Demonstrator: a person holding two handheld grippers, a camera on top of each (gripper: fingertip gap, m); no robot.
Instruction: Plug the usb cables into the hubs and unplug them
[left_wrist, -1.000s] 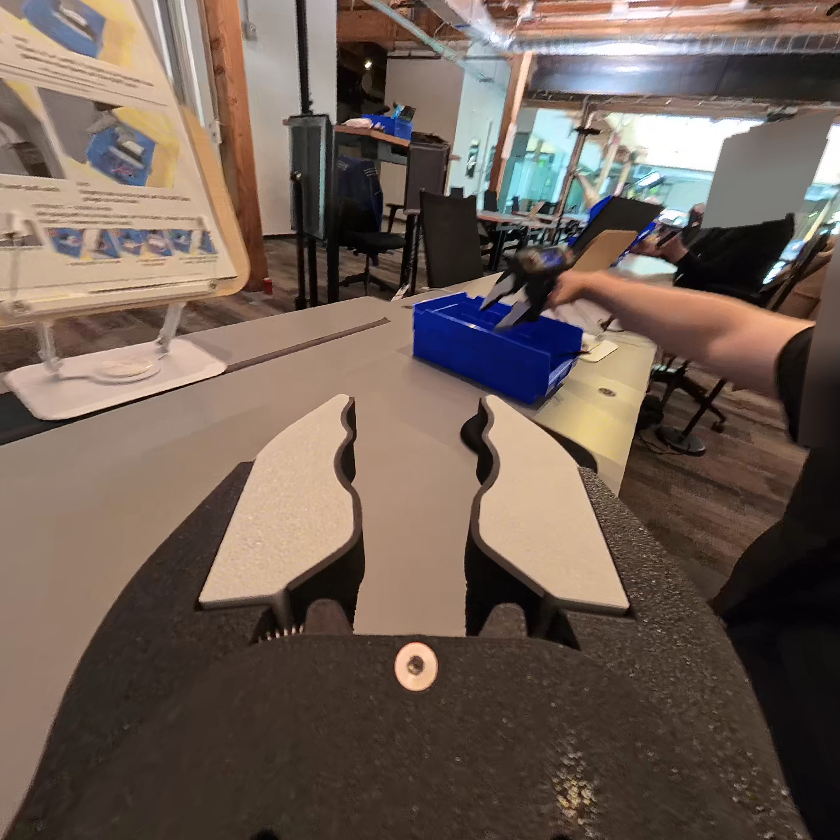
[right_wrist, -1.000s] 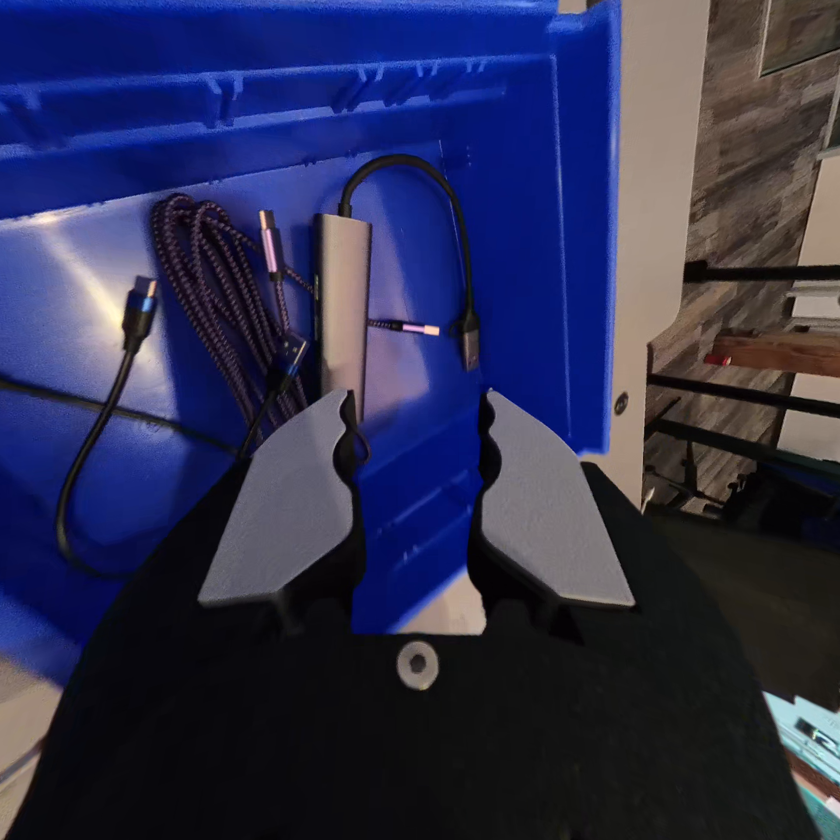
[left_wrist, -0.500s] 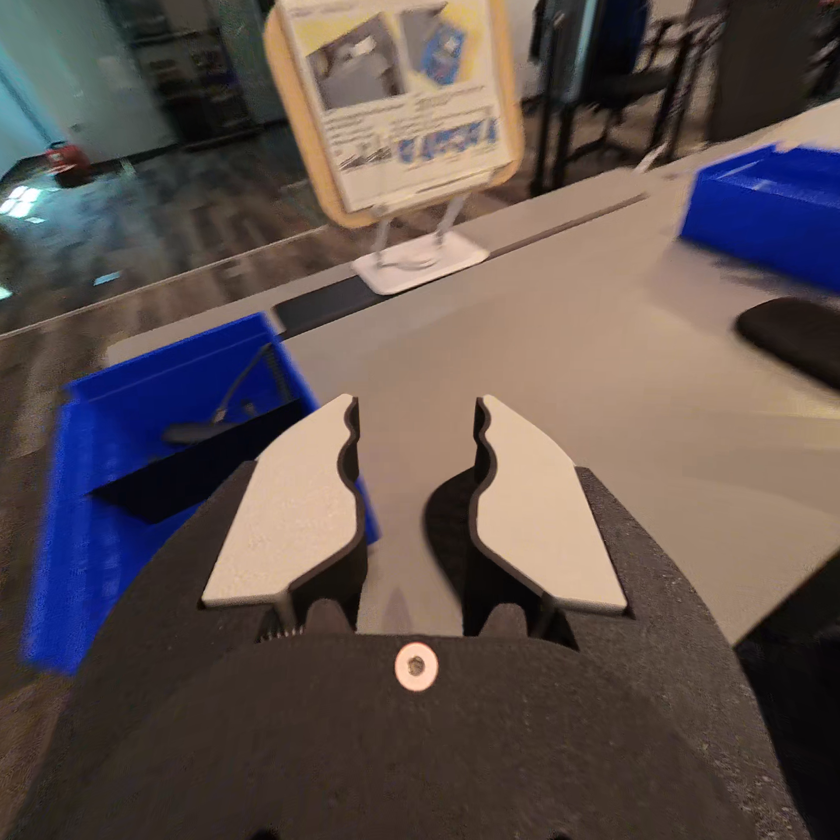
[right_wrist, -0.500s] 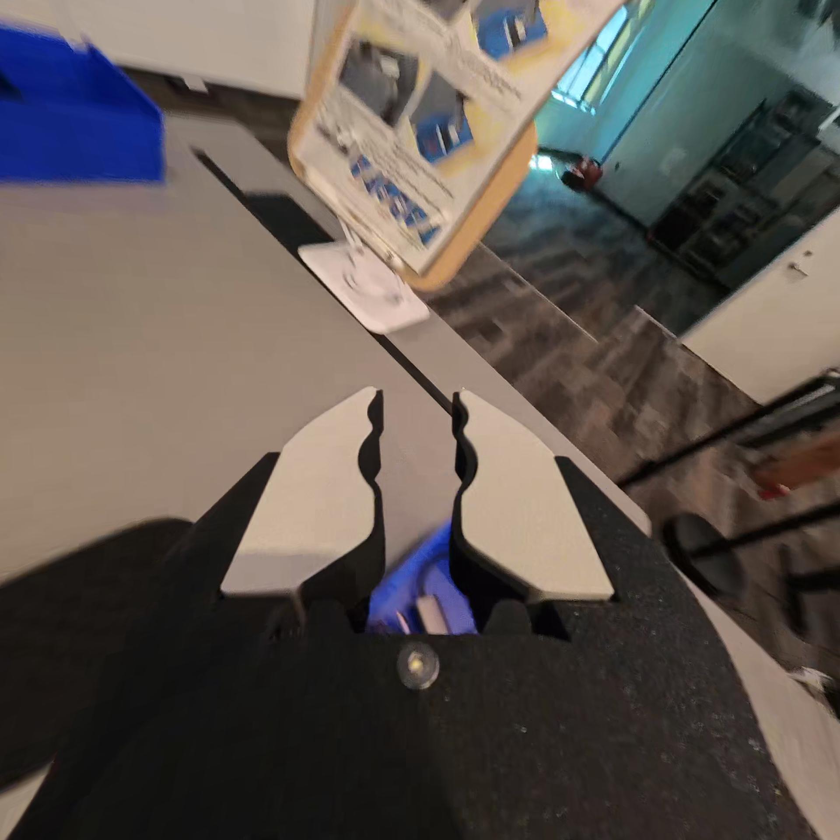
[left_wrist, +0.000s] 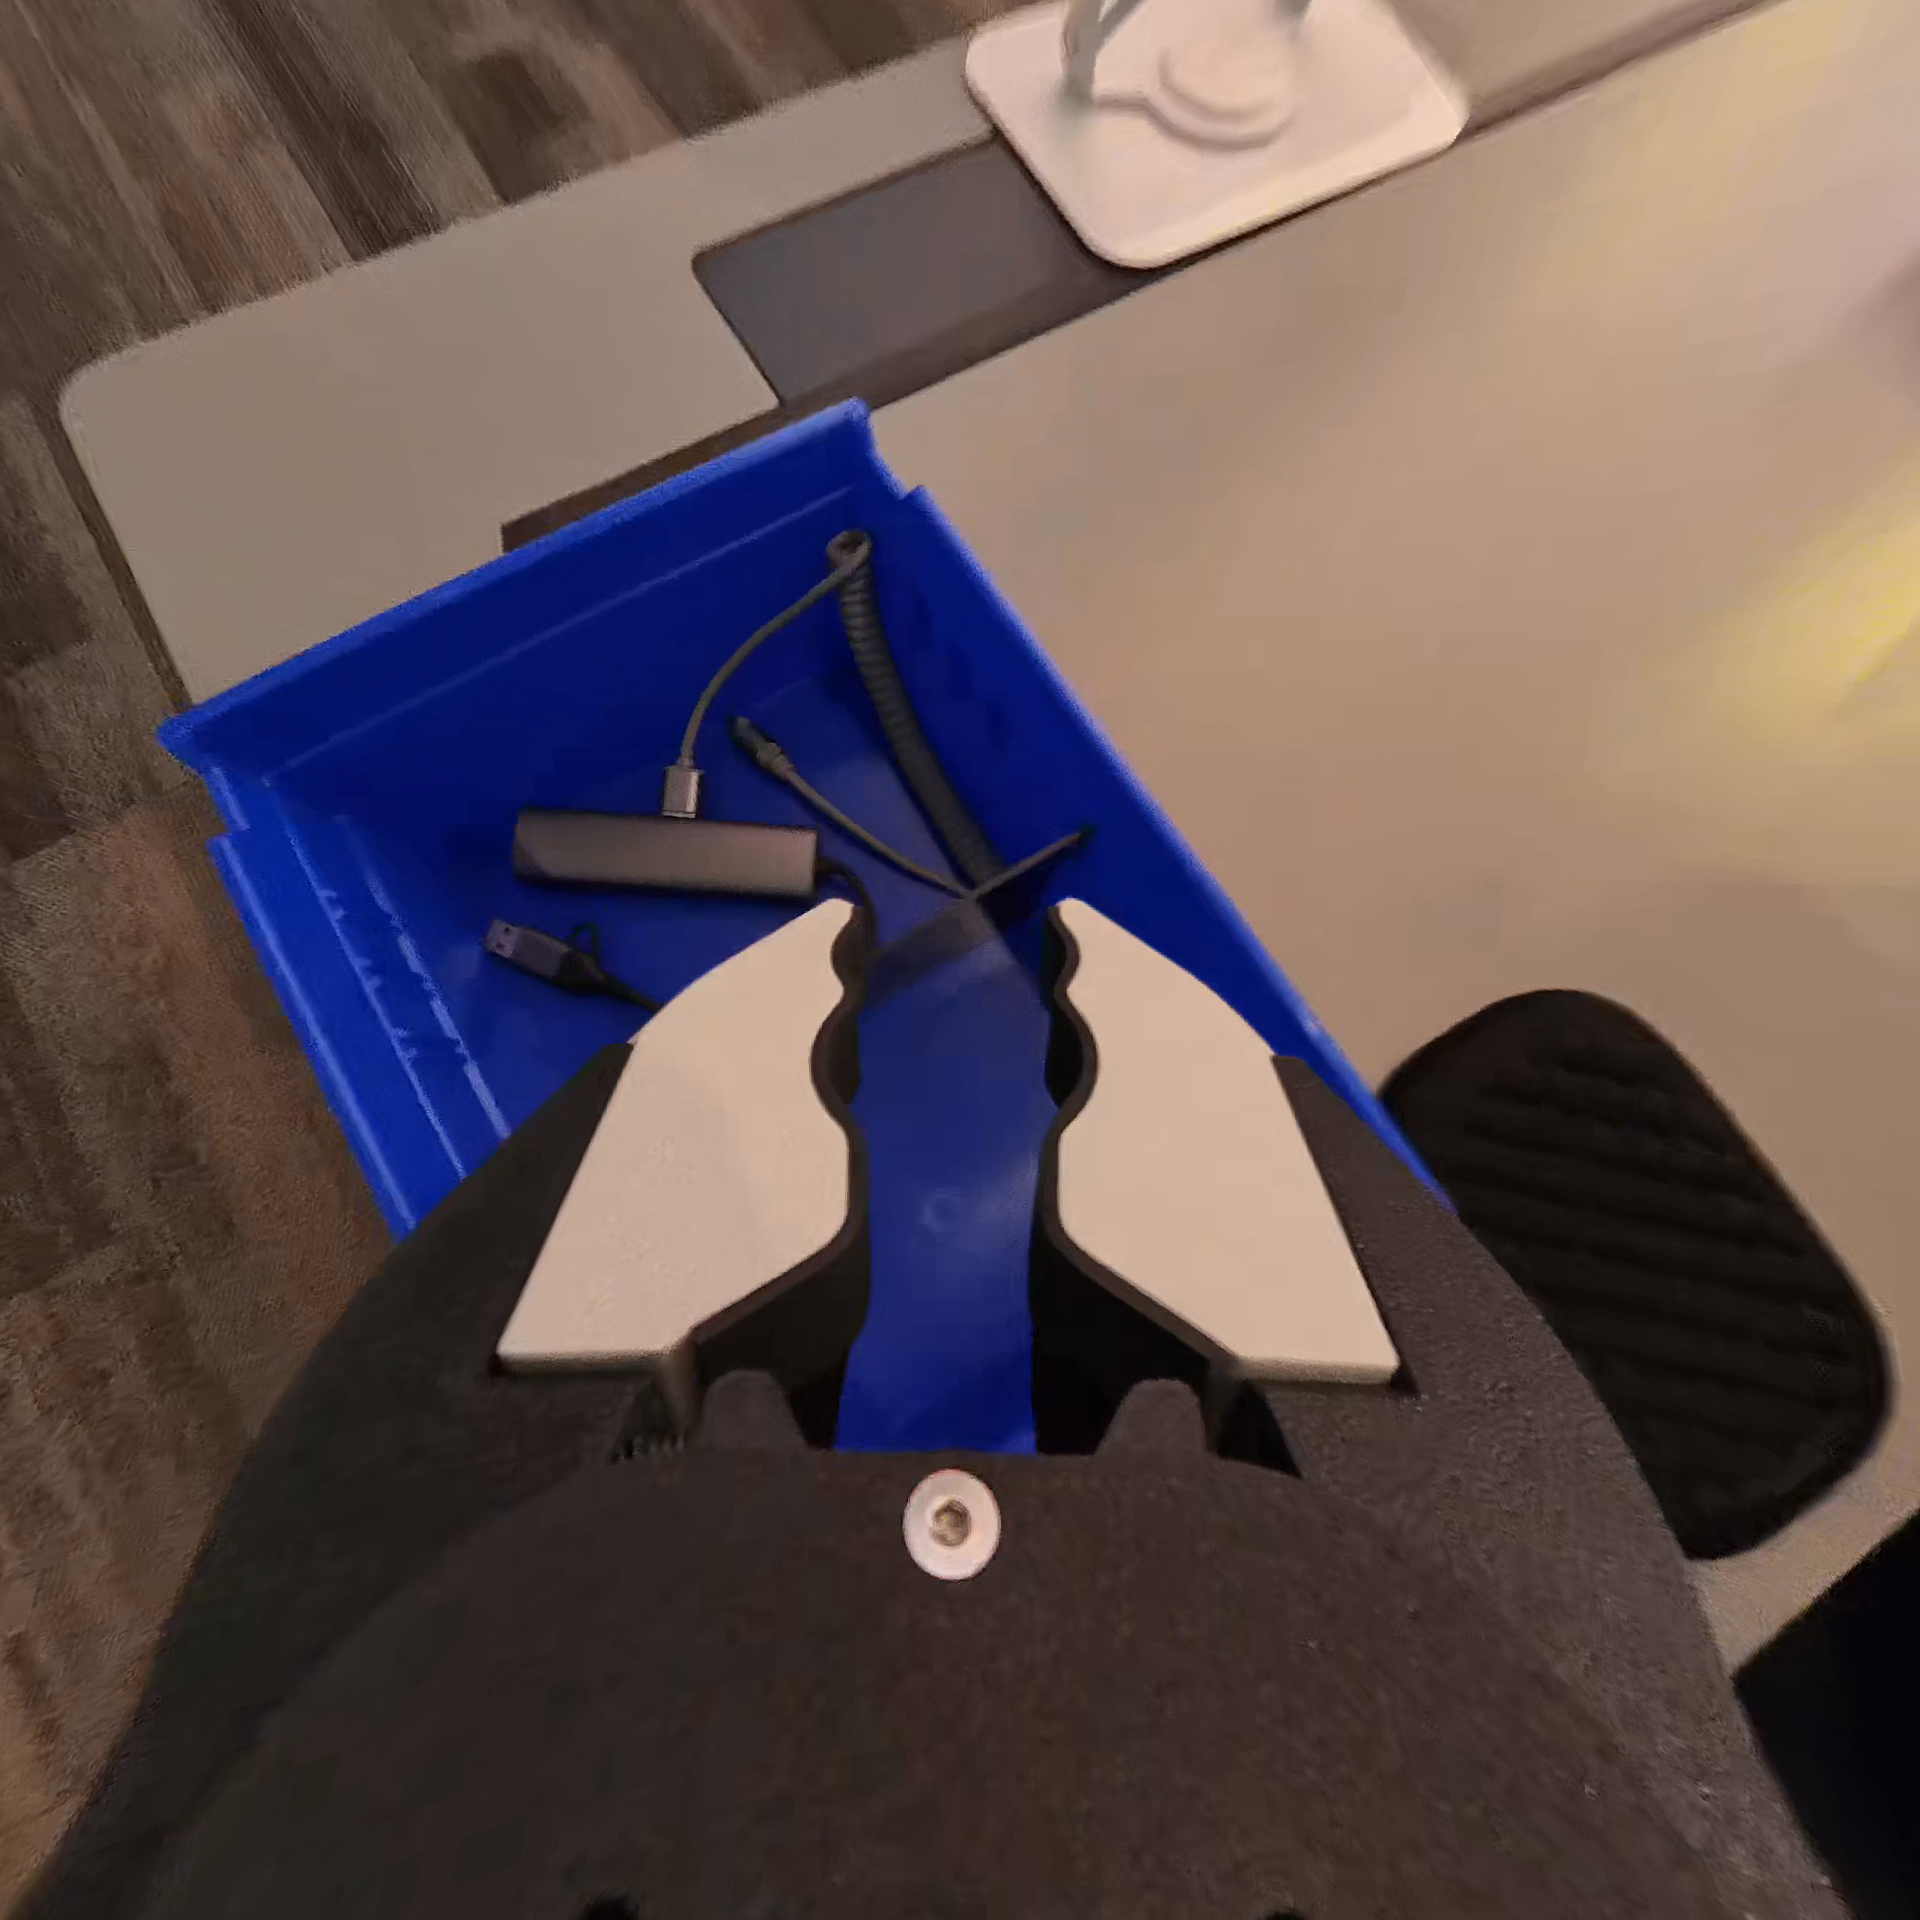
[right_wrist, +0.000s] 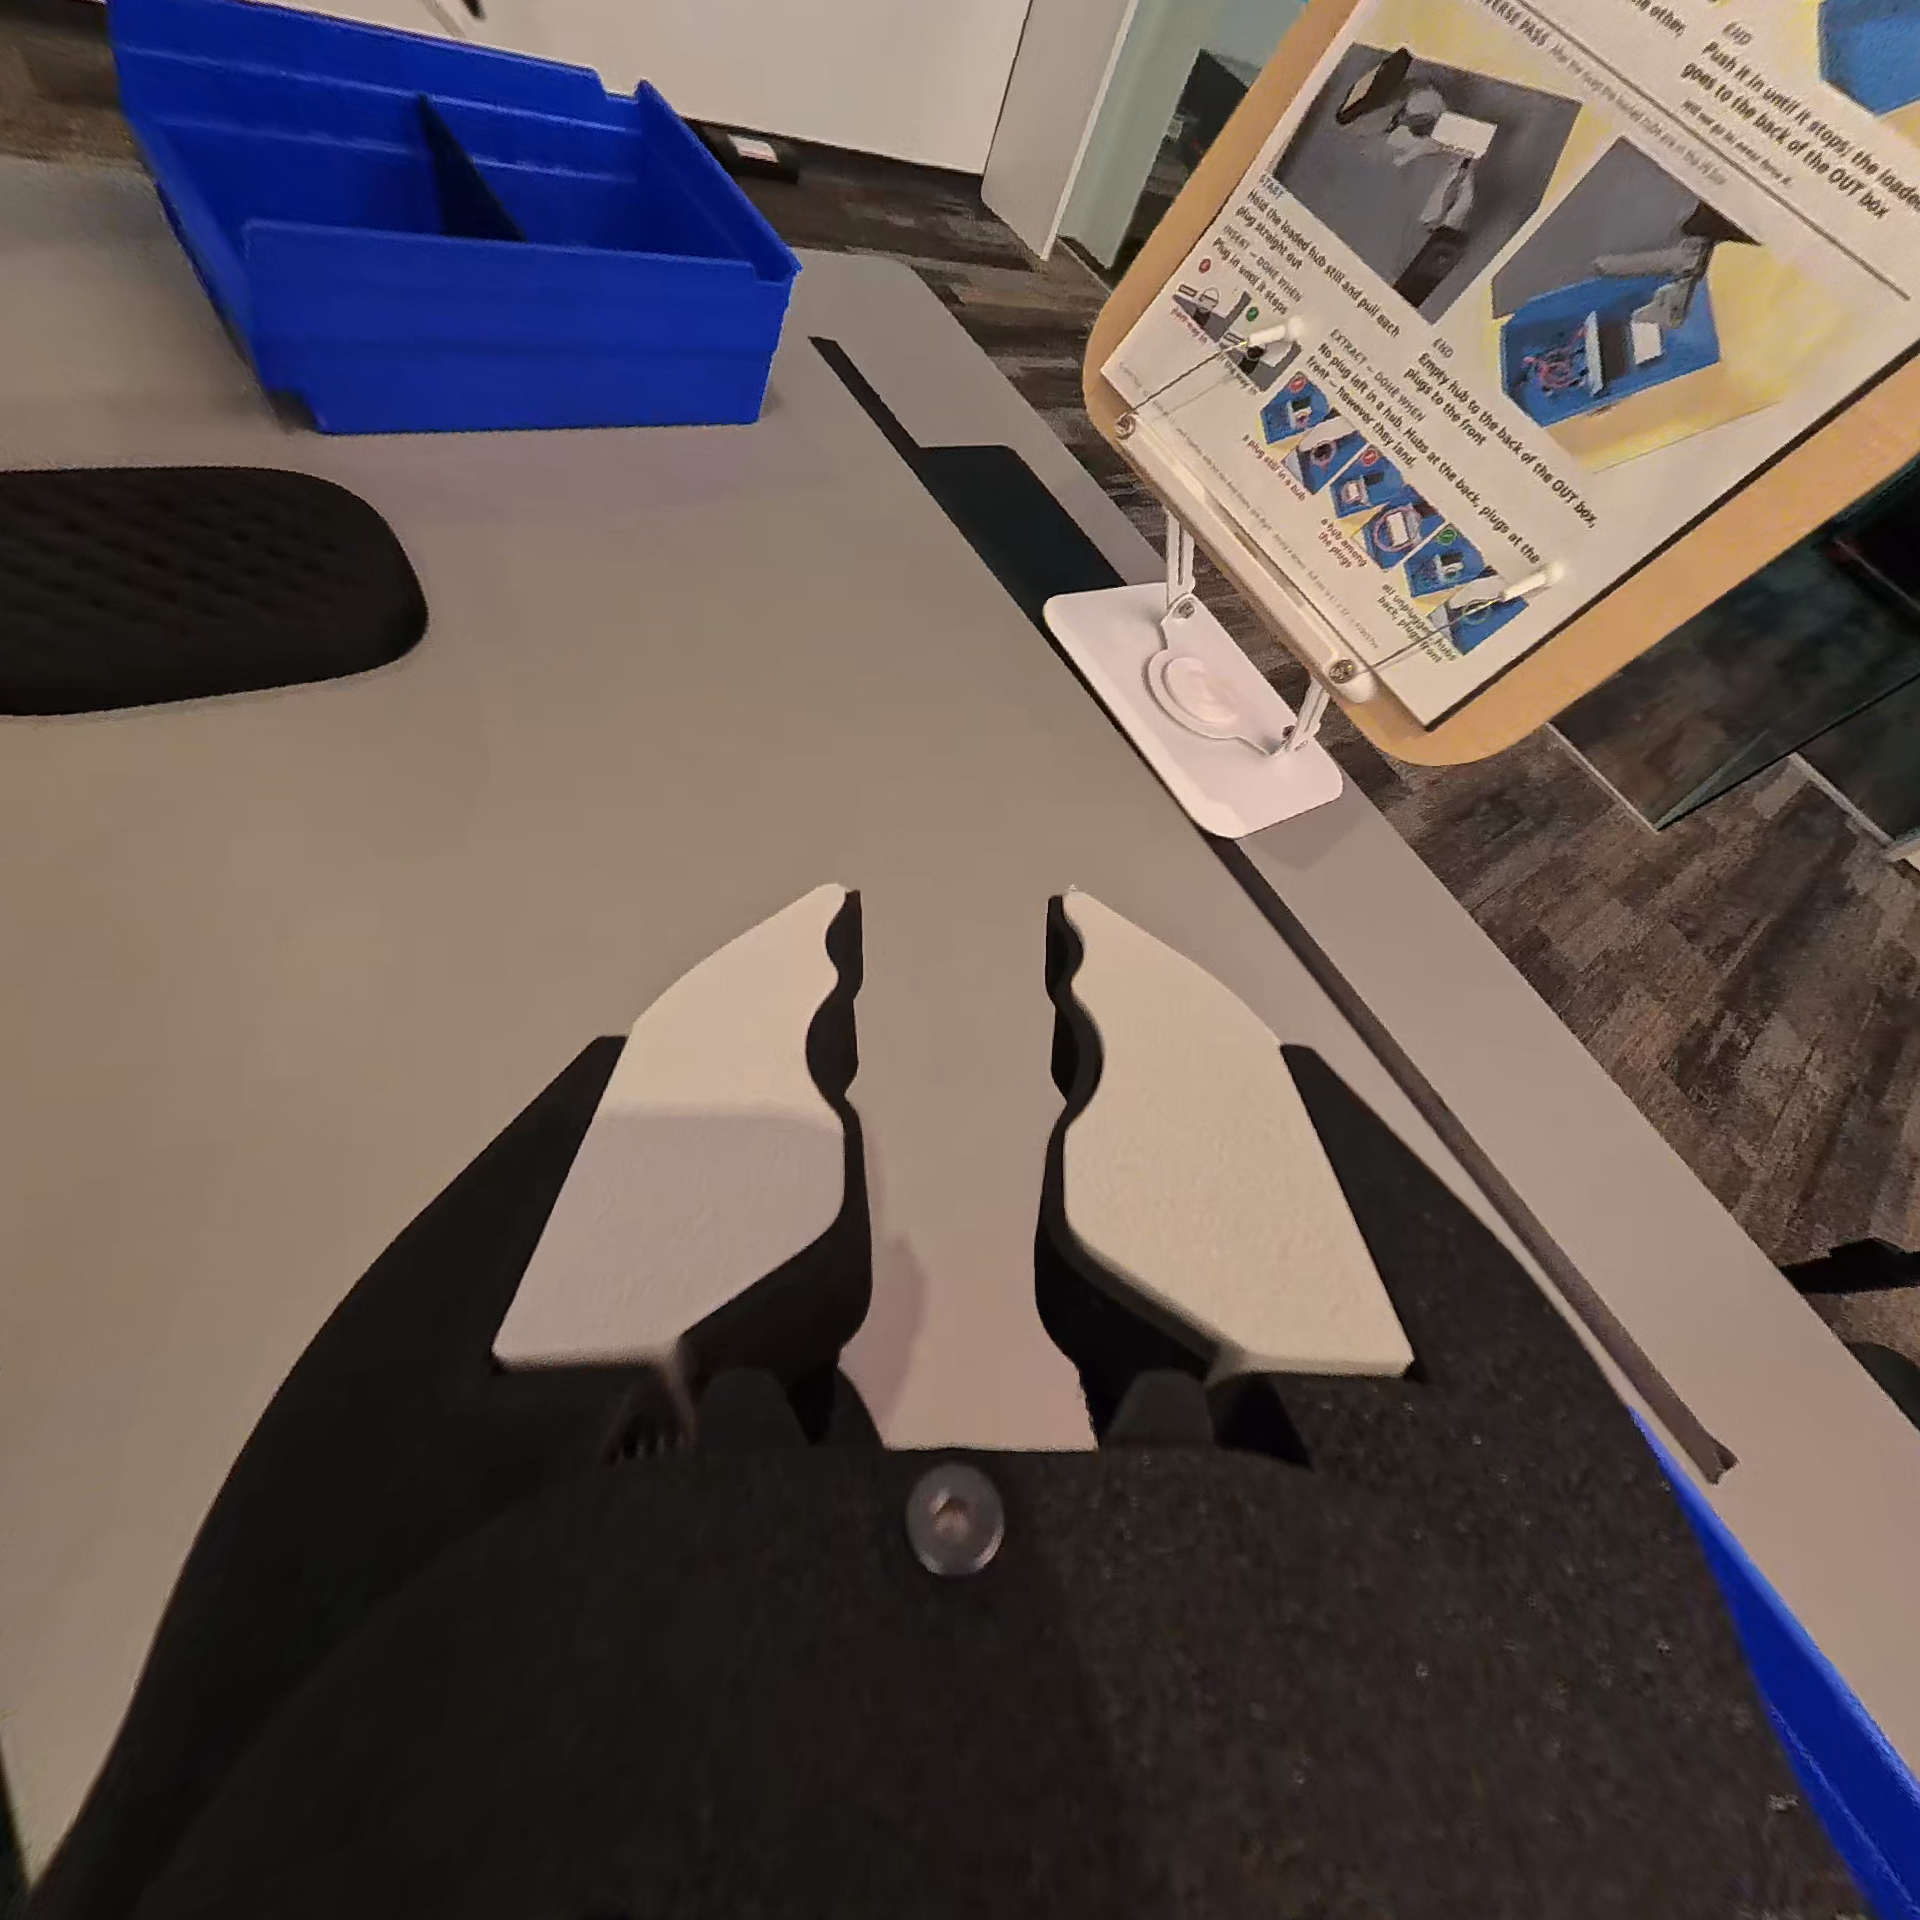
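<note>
Grey table (right_wrist: 520, 831) carries a blue bin (left_wrist: 436, 748) at its corner, a second blue bin (right_wrist: 499, 312) at the far edge. Left gripper (left_wrist: 951, 925) spread, empty, above the corner bin. Right gripper (right_wrist: 954, 909) spread, empty, over bare table. Hub (left_wrist: 665, 857) and cables (left_wrist: 894, 707) lie in the corner bin.

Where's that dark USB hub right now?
In the left wrist view, the hub lies inside the blue bin, just beyond the open left gripper, between a coiled cable and a loose plug.
</note>
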